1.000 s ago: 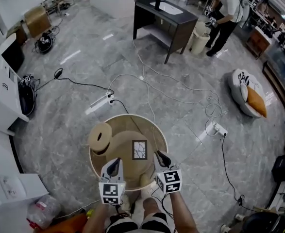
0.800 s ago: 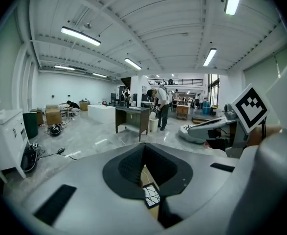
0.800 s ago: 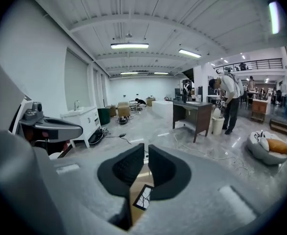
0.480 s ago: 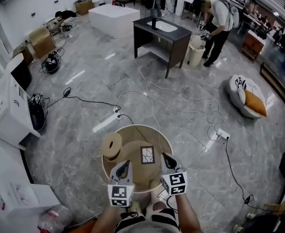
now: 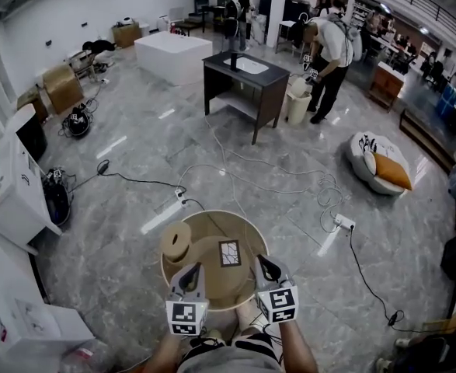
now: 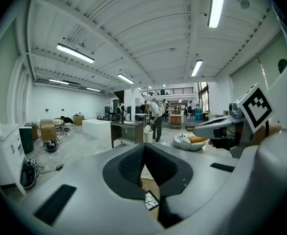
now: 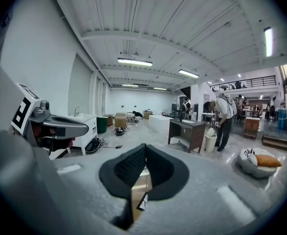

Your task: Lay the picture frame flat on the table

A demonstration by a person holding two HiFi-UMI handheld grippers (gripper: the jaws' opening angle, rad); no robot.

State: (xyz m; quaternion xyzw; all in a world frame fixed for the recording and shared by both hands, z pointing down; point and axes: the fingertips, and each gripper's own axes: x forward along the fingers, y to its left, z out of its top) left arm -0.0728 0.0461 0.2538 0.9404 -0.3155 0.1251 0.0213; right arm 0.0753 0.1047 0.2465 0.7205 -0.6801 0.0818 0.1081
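Right, both tongs are clenched on nothing: the left gripper (image 5: 194, 270) and the right gripper (image 5: 261, 262) hang side by side over the near edge of the round table (image 5: 184, 290), and each gripper view shows its dark pads meeting at the tips with only air around them. The picture frame (image 5: 229, 252) lies face up on the tabletop, just beyond and between the two grippers, touching neither. To its left on the same table stands a round wooden piece (image 5: 175, 242) with a hole in it, close to the frame but apart from it. Cables (image 5: 239, 165) trail across the marble floor beyond the table, with a white power strip (image 5: 162, 216) to the far left. Farther off I see a dark desk (image 5: 243, 80), a person (image 5: 326, 49) bending beside it, a white block (image 5: 173, 57), and a floor seat with an orange cushion (image 5: 391, 171) to the right.
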